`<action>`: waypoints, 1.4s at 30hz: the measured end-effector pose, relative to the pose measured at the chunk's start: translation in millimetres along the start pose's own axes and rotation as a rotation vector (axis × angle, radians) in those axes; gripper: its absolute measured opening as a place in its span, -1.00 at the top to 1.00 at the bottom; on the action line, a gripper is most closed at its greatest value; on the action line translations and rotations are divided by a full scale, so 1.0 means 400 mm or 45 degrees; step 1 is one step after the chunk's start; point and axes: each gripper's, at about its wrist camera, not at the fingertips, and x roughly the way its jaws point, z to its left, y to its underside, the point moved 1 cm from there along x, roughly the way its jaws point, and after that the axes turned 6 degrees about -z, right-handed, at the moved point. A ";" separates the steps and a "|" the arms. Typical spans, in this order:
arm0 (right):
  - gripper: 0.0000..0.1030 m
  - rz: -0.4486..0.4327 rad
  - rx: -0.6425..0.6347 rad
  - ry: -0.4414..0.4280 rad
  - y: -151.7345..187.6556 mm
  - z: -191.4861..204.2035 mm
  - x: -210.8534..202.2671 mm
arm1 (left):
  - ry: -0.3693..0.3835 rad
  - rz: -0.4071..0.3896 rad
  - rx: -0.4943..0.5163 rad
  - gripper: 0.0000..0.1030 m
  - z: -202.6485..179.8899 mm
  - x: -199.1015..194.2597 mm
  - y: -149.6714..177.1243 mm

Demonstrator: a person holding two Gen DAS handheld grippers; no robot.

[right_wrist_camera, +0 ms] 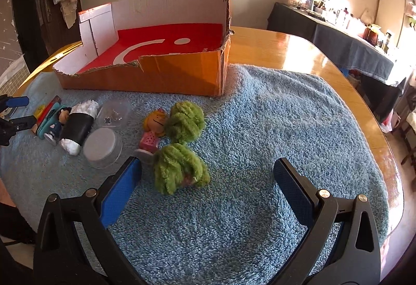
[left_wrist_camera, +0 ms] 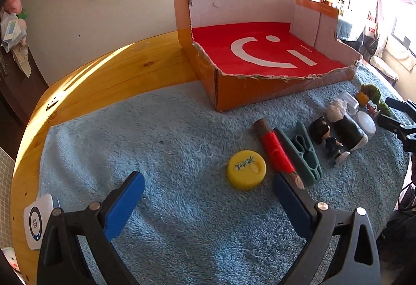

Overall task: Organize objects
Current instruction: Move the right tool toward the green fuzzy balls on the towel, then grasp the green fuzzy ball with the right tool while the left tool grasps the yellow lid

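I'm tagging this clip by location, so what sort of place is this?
Probably a lived-in home room: a round wooden table under a blue terry towel, and a cluttered dark-draped side table.

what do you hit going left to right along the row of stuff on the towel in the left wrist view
yellow cap → red thread spool → teal clothespin → dark-haired figurine → black roll → clear round container
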 end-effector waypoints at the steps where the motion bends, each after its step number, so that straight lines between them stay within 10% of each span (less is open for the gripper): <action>1: -1.00 -0.002 -0.001 -0.002 0.000 0.000 0.000 | -0.001 0.004 0.003 -0.91 -0.002 0.004 -0.002; 13: -0.45 -0.031 -0.038 -0.065 0.004 0.019 0.001 | 0.087 -0.019 0.006 -0.47 -0.018 0.011 -0.010; 21: 0.27 -0.059 -0.042 -0.121 0.009 0.035 -0.009 | 0.146 -0.062 0.013 0.35 -0.033 -0.008 -0.005; 42: 0.31 -0.157 -0.007 -0.141 0.005 0.032 -0.065 | 0.102 -0.157 -0.066 0.39 -0.042 -0.072 -0.005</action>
